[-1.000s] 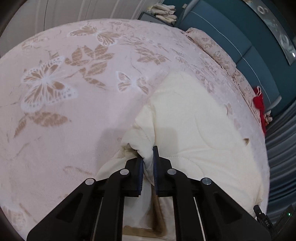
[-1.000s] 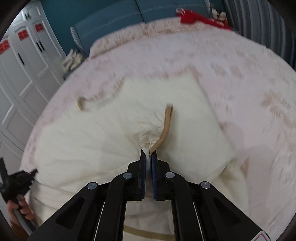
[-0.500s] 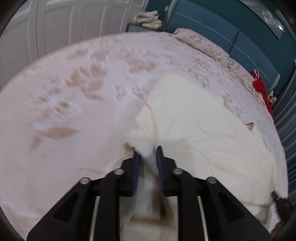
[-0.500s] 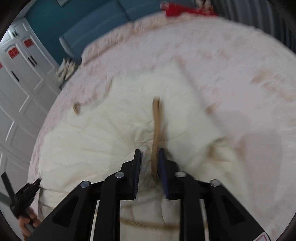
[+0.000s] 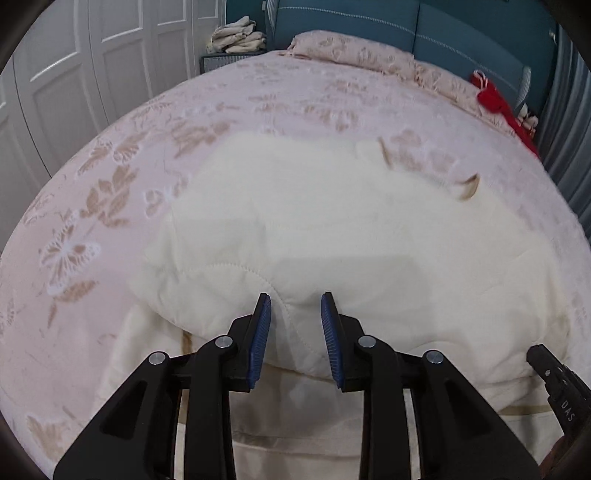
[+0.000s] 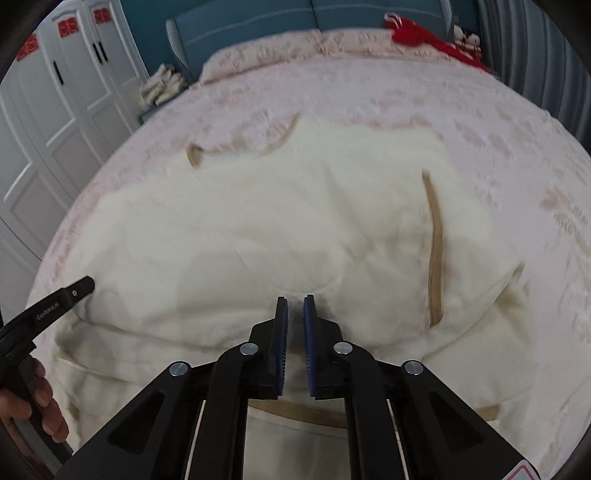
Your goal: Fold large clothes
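Note:
A large cream quilted garment (image 5: 332, 221) lies folded over itself on the pink butterfly bedspread (image 5: 110, 184). My left gripper (image 5: 295, 297) hovers over its near folded edge. Its jaws are opening, and the pads do not press on any cloth. In the right wrist view the same garment (image 6: 277, 221) shows a tan strap (image 6: 435, 254) lying on top. My right gripper (image 6: 295, 299) is shut just above the fold and grips nothing. The left gripper's finger (image 6: 55, 306) and the hand (image 6: 40, 402) holding it show at the left edge.
White wardrobe doors (image 5: 92, 55) stand to the left of the bed. A teal headboard (image 6: 258, 22), pink pillows (image 5: 351, 51), a red cloth (image 6: 424, 33) and a pile of pale cloths (image 5: 236, 37) on a bedside stand sit at the far end.
Both grippers have let go of the cream garment, which now lies flat. The left jaws have spread and the view has rolled. The right jaws opened off the tan strap and shut again.

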The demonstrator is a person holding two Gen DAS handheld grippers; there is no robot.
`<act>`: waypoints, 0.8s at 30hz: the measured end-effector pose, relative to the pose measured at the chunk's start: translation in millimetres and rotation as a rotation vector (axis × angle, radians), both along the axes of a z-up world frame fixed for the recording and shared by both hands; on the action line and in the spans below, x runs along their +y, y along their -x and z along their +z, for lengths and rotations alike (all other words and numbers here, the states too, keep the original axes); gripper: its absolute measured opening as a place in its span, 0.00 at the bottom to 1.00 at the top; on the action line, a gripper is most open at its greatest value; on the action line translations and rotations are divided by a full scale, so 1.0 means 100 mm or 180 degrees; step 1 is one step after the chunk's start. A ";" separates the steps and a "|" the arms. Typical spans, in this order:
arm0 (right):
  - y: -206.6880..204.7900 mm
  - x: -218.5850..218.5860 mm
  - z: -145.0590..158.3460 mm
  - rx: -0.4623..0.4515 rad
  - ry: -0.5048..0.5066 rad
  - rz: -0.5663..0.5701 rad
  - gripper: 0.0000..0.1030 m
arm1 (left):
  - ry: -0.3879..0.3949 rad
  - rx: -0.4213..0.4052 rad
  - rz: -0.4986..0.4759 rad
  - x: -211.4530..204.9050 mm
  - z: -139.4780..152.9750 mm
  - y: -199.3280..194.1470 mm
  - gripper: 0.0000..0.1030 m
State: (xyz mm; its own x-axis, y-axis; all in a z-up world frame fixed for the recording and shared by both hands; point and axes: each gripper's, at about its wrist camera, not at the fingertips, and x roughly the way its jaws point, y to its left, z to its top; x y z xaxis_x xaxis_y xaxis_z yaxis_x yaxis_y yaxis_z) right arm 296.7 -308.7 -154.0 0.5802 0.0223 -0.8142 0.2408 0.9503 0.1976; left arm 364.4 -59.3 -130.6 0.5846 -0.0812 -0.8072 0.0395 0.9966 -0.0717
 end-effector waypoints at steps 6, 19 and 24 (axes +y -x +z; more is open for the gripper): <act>0.09 -0.01 -0.18 -0.0053 -0.0006 0.0003 0.02 | -0.0138 -0.0124 -0.0061 -0.03 -0.21 0.08 0.26; 0.12 0.06 -0.25 -0.0176 0.0084 -0.0025 0.02 | -0.0344 -0.0322 -0.0045 -0.12 -0.31 0.16 0.26; 0.13 0.08 -0.27 -0.0207 0.0120 -0.0033 0.02 | -0.0411 -0.0372 -0.0039 -0.15 -0.34 0.17 0.26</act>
State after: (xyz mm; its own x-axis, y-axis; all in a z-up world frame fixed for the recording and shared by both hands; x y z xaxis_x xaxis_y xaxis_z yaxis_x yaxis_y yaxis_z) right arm 283.7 -300.6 -181.0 0.6320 -0.0140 -0.7749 0.2384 0.9549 0.1772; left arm 347.0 -74.0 -164.4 0.6748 0.0111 -0.7379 0.0522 0.9967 0.0627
